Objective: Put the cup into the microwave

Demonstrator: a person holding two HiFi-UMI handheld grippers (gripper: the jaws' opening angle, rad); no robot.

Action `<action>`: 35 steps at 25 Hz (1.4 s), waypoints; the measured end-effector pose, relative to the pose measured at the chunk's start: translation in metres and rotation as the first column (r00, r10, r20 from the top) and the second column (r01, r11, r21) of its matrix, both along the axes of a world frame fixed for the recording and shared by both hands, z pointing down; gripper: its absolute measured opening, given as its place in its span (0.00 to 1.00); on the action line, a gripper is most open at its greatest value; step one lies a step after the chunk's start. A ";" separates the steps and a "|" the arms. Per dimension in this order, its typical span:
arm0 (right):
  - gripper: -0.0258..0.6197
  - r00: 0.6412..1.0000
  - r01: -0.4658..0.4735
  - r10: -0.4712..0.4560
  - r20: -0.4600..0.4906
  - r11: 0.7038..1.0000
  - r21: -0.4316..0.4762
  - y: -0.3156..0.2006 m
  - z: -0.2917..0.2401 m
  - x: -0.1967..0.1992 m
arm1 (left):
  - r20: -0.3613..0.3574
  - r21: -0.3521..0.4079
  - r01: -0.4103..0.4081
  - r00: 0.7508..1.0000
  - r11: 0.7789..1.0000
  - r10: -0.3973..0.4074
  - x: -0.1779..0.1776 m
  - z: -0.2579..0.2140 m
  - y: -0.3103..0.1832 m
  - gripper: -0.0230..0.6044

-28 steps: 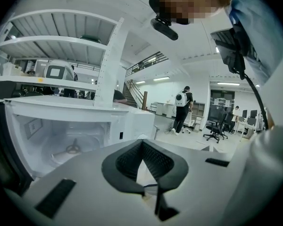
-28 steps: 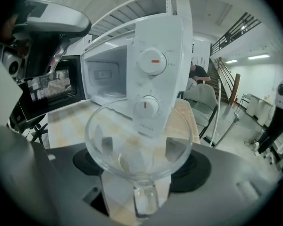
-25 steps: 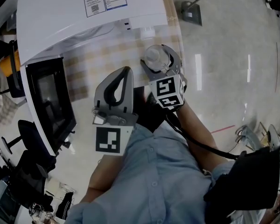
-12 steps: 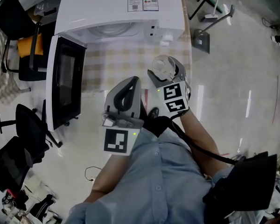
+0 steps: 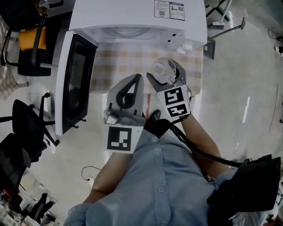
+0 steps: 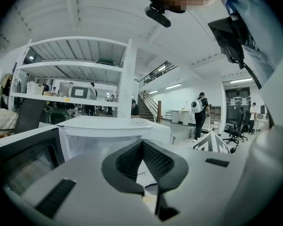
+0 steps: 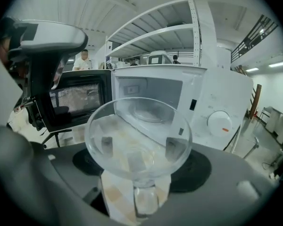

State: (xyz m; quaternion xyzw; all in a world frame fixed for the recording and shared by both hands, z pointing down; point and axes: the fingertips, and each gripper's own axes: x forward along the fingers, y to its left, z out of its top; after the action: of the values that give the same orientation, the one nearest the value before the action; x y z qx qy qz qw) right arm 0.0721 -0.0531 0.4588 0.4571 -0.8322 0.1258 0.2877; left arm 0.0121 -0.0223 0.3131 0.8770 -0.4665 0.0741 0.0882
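the right gripper has its jaws set wide and clamped on the sides of the clear cup, which is upright in front of the open microwave and outside its cavity. the left gripper is clenched, tips together, with nothing between them.

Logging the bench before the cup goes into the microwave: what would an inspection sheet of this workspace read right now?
Surface: table with a checked cloth.
Job's things: white microwave, its door swung open to the left; clear glass cup held in front of it, not yet inside.
Clutter: one small white item by the microwave's right corner, too small to tell.
Grippers: left tongs shut, empty; right tongs shut on the cup.
Cables: black cable along the right forearm; another cable on the floor.
Surroundings: office chairs at left; shelving; people beyond.
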 end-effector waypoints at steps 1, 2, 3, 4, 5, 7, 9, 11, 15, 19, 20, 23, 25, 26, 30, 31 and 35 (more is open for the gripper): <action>0.60 1.000 0.004 -0.004 -0.001 1.000 -0.001 -0.003 0.000 -0.005 | -0.005 -0.005 -0.001 1.000 1.000 0.001 -0.003 0.001 -0.002 0.04; 0.60 1.000 0.007 -0.007 -0.002 1.000 -0.002 -0.005 0.000 -0.010 | -0.009 -0.008 -0.003 1.000 1.000 0.003 -0.006 0.002 -0.005 0.04; 0.60 1.000 0.009 -0.009 -0.003 1.000 -0.004 -0.008 0.001 -0.015 | -0.011 -0.012 -0.007 1.000 1.000 0.007 -0.008 0.003 -0.007 0.04; 0.60 1.000 0.010 -0.011 -0.003 1.000 -0.006 -0.010 0.002 -0.019 | -0.010 -0.015 -0.012 1.000 1.000 0.012 -0.011 0.005 -0.010 0.04; 0.60 1.000 0.013 -0.013 -0.003 1.000 -0.008 -0.012 0.003 -0.024 | -0.007 -0.018 -0.016 1.000 1.000 0.016 -0.014 0.007 -0.013 0.04; 0.60 1.000 0.021 -0.021 -0.003 1.000 -0.013 -0.018 0.006 -0.034 | -0.009 -0.026 -0.013 1.000 1.000 0.013 -0.021 0.010 -0.019 0.04; 0.60 0.999 0.033 -0.033 -0.004 0.999 -0.017 -0.024 0.008 -0.044 | -0.011 -0.026 -0.005 1.000 1.000 0.005 -0.030 0.011 -0.025 0.04; 0.60 0.999 0.044 -0.044 -0.006 0.999 -0.017 -0.032 0.007 -0.053 | -0.014 -0.026 0.004 1.000 1.000 -0.004 -0.038 0.010 -0.032 0.04; 0.60 0.998 0.057 -0.057 -0.007 0.998 -0.008 -0.050 0.003 -0.068 | -0.019 -0.034 0.020 1.000 0.999 -0.020 -0.052 0.009 -0.047 0.04; 0.60 0.999 0.051 -0.051 -0.009 0.999 -0.002 -0.073 0.001 -0.076 | -0.025 -0.033 0.016 1.000 0.999 -0.017 -0.057 0.008 -0.063 0.04; 0.60 0.999 0.048 -0.048 -0.010 0.999 -0.001 -0.079 0.001 -0.078 | -0.020 -0.036 0.009 1.000 0.999 -0.010 -0.058 0.009 -0.066 0.04; 0.60 0.999 0.040 -0.040 -0.016 0.999 0.000 -0.097 0.002 -0.082 | -0.021 -0.043 0.000 1.000 0.999 -0.001 -0.060 0.011 -0.077 0.04; 0.60 0.999 0.033 -0.033 -0.021 0.999 -0.003 -0.108 0.005 -0.083 | -0.024 -0.045 -0.001 1.000 0.999 0.000 -0.062 0.012 -0.086 0.04; 0.60 0.999 0.029 -0.029 -0.023 1.000 -0.005 -0.114 0.006 -0.083 | -0.024 -0.047 -0.001 1.000 0.999 0.000 -0.064 0.013 -0.090 0.04; 0.60 0.999 0.015 -0.015 -0.028 1.000 -0.010 -0.132 0.010 -0.085 | -0.028 -0.062 0.007 1.000 0.998 -0.009 -0.072 0.015 -0.106 0.04; 0.60 0.999 0.012 -0.013 -0.029 1.000 -0.012 -0.137 0.011 -0.085 | -0.033 -0.066 0.010 0.999 0.998 -0.012 -0.073 0.016 -0.109 0.04; 0.60 0.999 0.001 -0.002 -0.032 1.000 -0.025 -0.151 0.019 -0.085 | -0.034 -0.081 0.006 0.999 0.997 -0.009 -0.075 0.021 -0.117 0.04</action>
State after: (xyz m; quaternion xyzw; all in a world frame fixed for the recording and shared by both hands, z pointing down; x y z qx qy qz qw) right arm -0.0131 -0.2040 0.4777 0.4550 -0.8260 0.1285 0.3068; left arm -0.0632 -0.1390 0.3337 0.8720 -0.4649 0.0774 0.1319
